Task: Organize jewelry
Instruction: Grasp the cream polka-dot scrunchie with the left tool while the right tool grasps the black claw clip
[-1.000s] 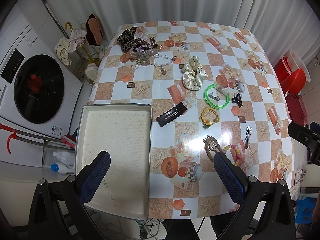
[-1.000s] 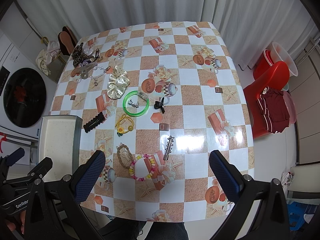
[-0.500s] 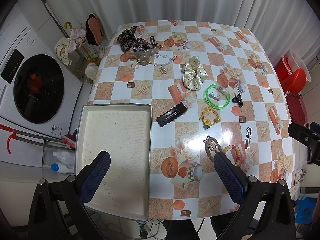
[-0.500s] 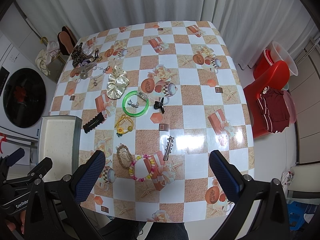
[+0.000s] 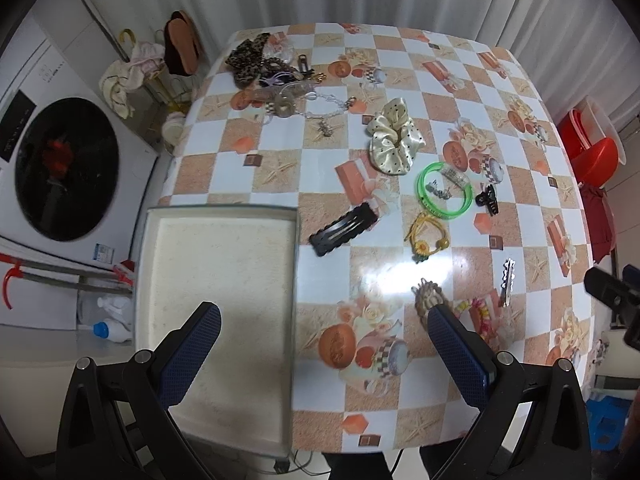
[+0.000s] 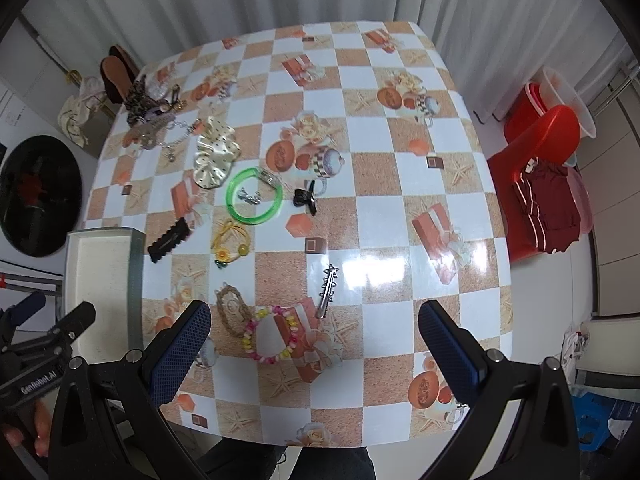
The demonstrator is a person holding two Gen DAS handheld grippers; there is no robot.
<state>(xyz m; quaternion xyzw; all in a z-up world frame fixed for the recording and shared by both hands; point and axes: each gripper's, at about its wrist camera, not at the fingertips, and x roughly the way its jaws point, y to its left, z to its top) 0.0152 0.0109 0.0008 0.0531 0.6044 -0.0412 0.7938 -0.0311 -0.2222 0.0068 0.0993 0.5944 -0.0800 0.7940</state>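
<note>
Green bangle (image 5: 445, 191) nearer than before

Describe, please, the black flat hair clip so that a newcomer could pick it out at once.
Start at the shallow white tray on the table's left edge. Just beyond its far right corner lies the black flat hair clip, slanted on the checked cloth. Unlike the small black claw clip by the green bangle, it is long, flat and scallop-edged.

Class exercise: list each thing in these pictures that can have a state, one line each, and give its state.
Tray: empty, at the table's left edge.
Left gripper: open, holding nothing.
Right gripper: open, holding nothing.
Green bangle: flat on the table, small silver pieces inside its ring.
Black hair clip: shut, flat beside the tray.
Bead bracelet: lying in a closed loop.
Washing machine door: shut.
</note>
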